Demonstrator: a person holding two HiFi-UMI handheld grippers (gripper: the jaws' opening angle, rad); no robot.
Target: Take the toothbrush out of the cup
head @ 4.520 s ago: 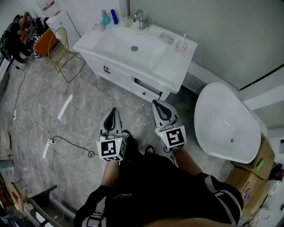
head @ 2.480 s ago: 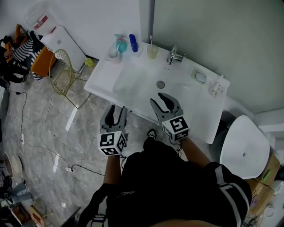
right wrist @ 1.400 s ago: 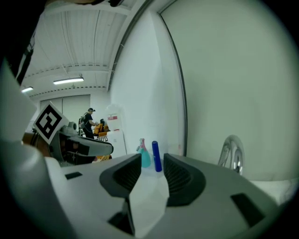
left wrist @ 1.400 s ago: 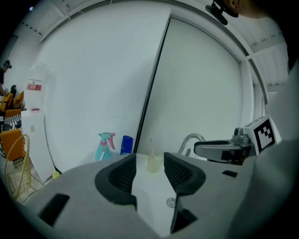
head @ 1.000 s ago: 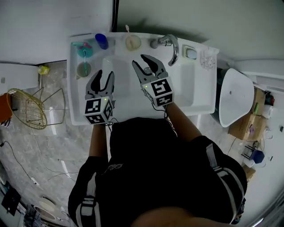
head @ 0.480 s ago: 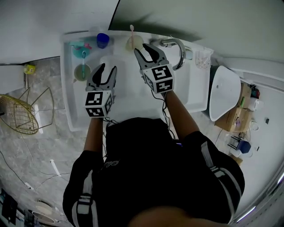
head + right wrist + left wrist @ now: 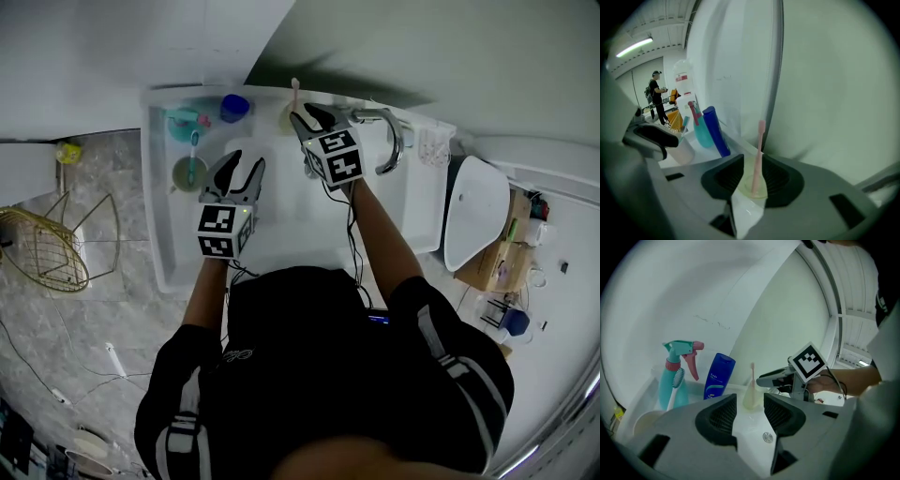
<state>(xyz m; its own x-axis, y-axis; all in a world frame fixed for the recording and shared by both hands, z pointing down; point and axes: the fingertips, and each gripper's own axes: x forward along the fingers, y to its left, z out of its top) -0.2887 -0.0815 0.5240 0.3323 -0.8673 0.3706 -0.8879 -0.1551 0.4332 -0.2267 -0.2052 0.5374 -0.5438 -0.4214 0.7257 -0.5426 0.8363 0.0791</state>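
Note:
A pink toothbrush (image 7: 759,145) stands upright in a pale translucent cup (image 7: 754,186) at the back of the white sink counter (image 7: 164,244), against the wall. My right gripper (image 7: 753,162) is at the cup, one jaw on each side of cup and brush; the jaws are closing and no pad presses on either. From above, the cup (image 7: 287,118) sits just left of the right gripper (image 7: 311,117). My left gripper (image 7: 239,167) hovers over the basin, its jaws closing slightly with nothing between them. Its own view shows the cup (image 7: 750,397) further ahead, next to the right gripper (image 7: 764,379).
A teal spray bottle (image 7: 185,120) and a blue bottle (image 7: 234,108) stand left of the cup. A second cup (image 7: 190,173) with a blue toothbrush is at the counter's left. The chrome faucet (image 7: 386,141) arches right of my right gripper. A gold wire basket (image 7: 47,248) is on the floor.
My right gripper has reached forward to the back of the counter until its jaws flank the cup. The left gripper has stayed over the basin.

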